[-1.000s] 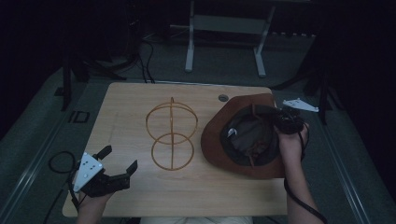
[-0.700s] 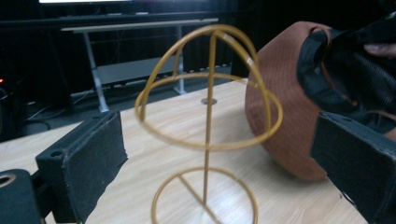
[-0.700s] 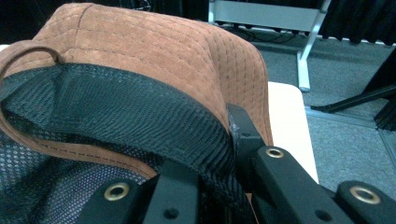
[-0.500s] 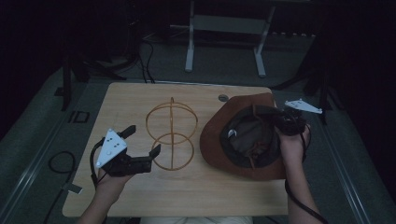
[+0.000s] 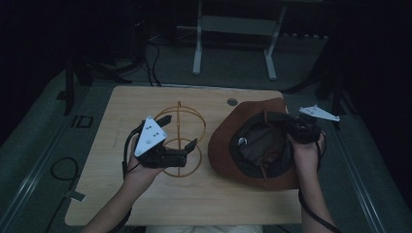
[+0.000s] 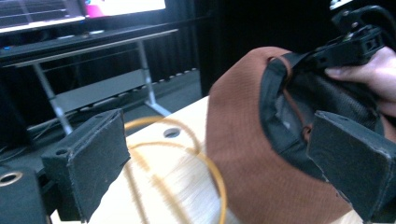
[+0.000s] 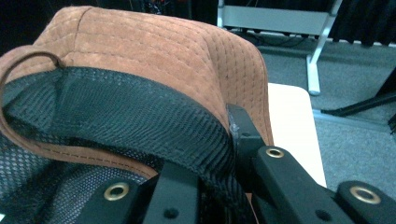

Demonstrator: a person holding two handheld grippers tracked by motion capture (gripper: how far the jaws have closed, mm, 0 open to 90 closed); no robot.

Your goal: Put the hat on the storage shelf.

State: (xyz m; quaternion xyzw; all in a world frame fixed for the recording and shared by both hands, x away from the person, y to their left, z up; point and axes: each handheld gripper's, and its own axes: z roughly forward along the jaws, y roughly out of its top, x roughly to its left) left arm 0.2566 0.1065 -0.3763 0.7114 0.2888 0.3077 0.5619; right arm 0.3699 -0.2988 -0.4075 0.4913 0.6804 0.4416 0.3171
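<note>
Right gripper [image 7: 219, 154] clamped on hat [image 7: 154, 51] brim, close up; left gripper [image 5: 187, 151] agape overhead.

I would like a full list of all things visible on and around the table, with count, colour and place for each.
hat: one, brown with black mesh lining, upside down on the right part of the table, rim clamped.
wire stand: one, orange-yellow, middle of the table, left of the hat.
table: one, light wood, centre.
metal frame: one, grey, on the floor beyond the table.
left gripper: one, black with grey plate, open, over the wire stand.
right gripper: one, black, shut on the hat's rim.
hands: two, entering from the bottom.
</note>
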